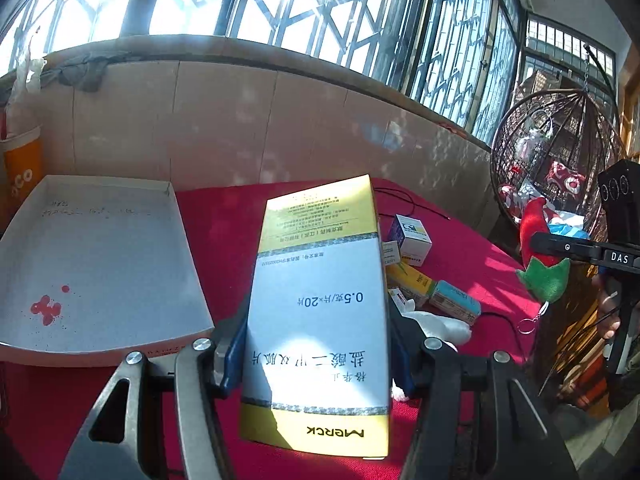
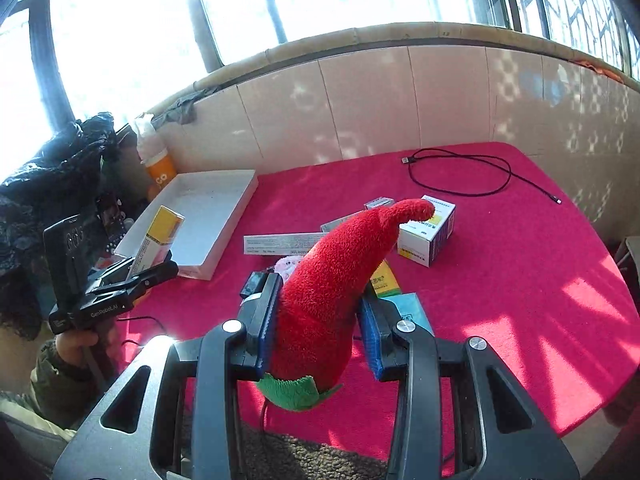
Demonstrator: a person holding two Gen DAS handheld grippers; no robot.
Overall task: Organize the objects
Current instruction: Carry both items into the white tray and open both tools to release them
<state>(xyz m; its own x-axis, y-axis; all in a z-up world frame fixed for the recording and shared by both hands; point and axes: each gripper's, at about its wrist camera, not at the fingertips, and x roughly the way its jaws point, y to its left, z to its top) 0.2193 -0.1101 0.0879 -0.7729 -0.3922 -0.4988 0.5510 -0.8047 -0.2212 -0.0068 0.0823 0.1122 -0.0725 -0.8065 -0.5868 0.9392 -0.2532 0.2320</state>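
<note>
My left gripper point(image 1: 316, 356) is shut on a tall white and yellow medicine box point(image 1: 320, 320), held above the red table just right of the white tray point(image 1: 100, 264). It also shows in the right wrist view point(image 2: 158, 240), over the tray's point(image 2: 224, 216) near left edge. My right gripper point(image 2: 318, 320) is shut on a red plush chili pepper point(image 2: 336, 280) with a green stem, lifted above the table. The pepper shows in the left wrist view point(image 1: 538, 240) at the right.
Several small medicine boxes point(image 2: 428, 232) lie in a pile mid-table, also in the left wrist view point(image 1: 412, 236). A black cable point(image 2: 460, 172) coils at the back. An orange cup point(image 2: 160, 172) stands behind the tray. A tiled wall borders the table.
</note>
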